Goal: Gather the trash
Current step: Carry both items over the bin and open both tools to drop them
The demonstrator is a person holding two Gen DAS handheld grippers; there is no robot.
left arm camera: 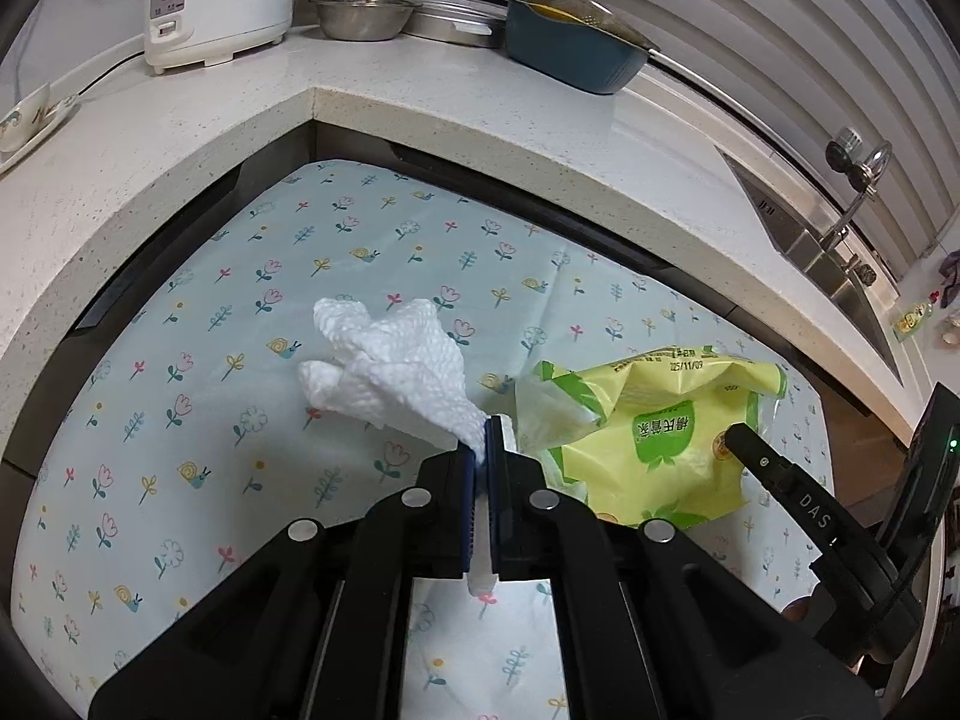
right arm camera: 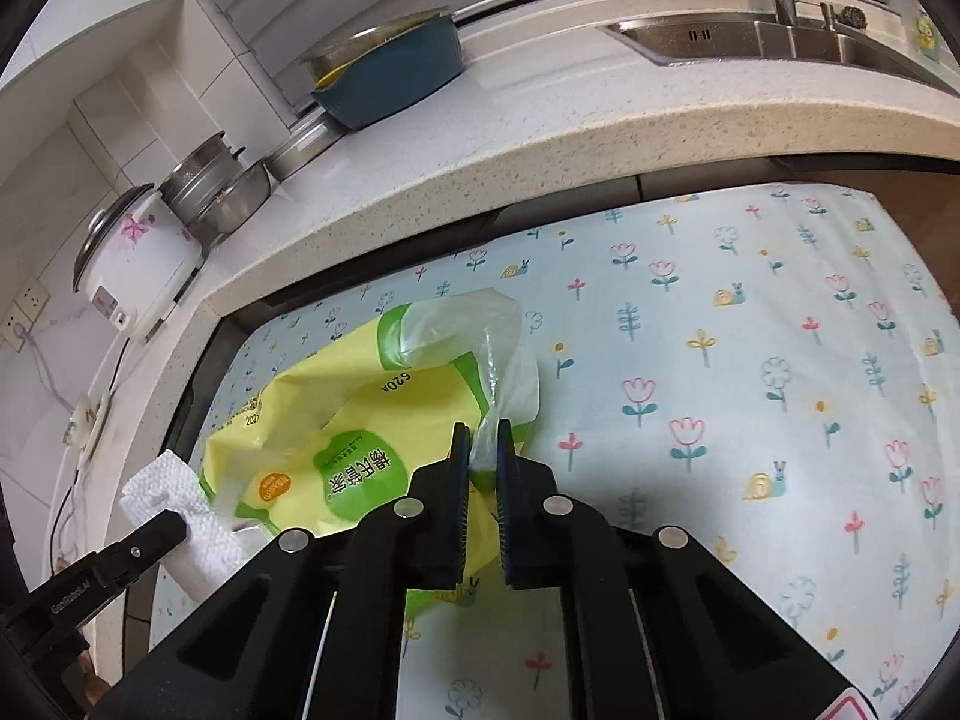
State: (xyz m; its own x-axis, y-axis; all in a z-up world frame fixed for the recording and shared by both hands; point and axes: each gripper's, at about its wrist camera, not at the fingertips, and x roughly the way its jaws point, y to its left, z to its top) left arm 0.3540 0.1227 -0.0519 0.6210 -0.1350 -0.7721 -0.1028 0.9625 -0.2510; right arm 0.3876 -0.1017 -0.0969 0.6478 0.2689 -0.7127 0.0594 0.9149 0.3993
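Note:
A crumpled white paper towel (left arm camera: 396, 366) hangs just above the flowered cloth (left arm camera: 240, 300), and my left gripper (left arm camera: 487, 426) is shut on its twisted end. To its right lies a yellow-green plastic bag (left arm camera: 654, 432) with printed labels. In the right wrist view, my right gripper (right arm camera: 485, 435) is shut on a clear fold at the right edge of the plastic bag (right arm camera: 354, 420), which bunches up between the pads. The paper towel (right arm camera: 180, 498) shows at the lower left of that view, beside a black finger of the left gripper (right arm camera: 150, 534).
A speckled counter (left arm camera: 420, 102) wraps around the cloth-covered surface. On it stand a white rice cooker (left arm camera: 216, 0), steel bowls (left arm camera: 363, 15) and a blue basin (left arm camera: 570, 54). A steel sink (left arm camera: 828, 252) with a tap lies to the right.

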